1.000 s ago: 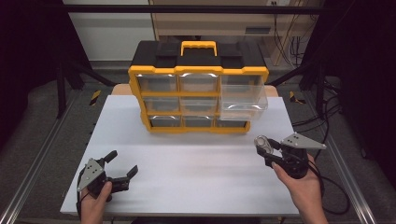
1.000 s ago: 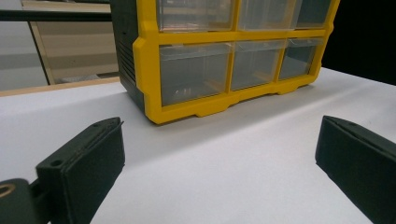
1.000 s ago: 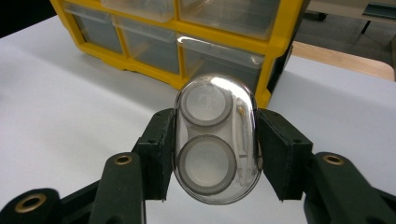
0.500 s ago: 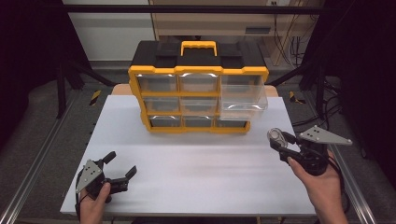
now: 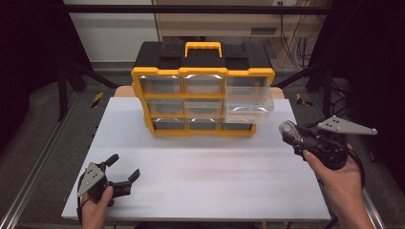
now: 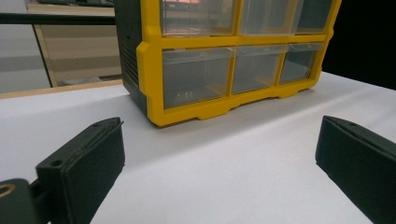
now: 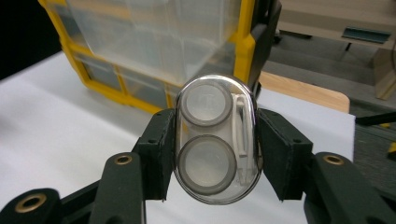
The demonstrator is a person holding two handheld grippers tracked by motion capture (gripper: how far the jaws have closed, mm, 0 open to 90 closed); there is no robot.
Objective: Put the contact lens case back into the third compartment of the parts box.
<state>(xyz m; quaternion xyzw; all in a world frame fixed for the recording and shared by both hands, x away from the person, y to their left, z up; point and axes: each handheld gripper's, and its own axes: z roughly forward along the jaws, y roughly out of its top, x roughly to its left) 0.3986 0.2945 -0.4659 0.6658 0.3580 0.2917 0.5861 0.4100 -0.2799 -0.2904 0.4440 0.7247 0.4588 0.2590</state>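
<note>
Nearest the person, low at the left of the high view, the left hand-held gripper (image 5: 123, 174) sits just above the white counter (image 5: 200, 181), jaws spread wide with nothing between them; its own view shows both black pads (image 6: 88, 161) parted over bare surface.

Over on the right, the right hand-held gripper (image 5: 288, 131) is clamped on a small clear oval case (image 7: 215, 138), a contact lens case by the look of it, with two round grey-rimmed wells stacked one above the other and a slim clear piece beside them. The pads pinch the case across its narrow sides, and it is held up off the counter, just in front of the organizer's right side.

Further back stands the yellow-and-black drawer organizer (image 5: 203, 98), with its yellow carry handle (image 5: 203, 47) on top. One large clear drawer (image 5: 248, 98) on the right is pulled out, open and waiting.

My read: the case is bound for that open drawer. To do it well, keep the grip square on the slick plastic, lift clear of the drawer's front lip, bring the case over the middle of the cavity, lower it, then release so it doesn't bounce or skid out.

Writing? There's faint embossing on the upper well cap, but it's too blurred to read. No brand visible on the organizer.
</note>
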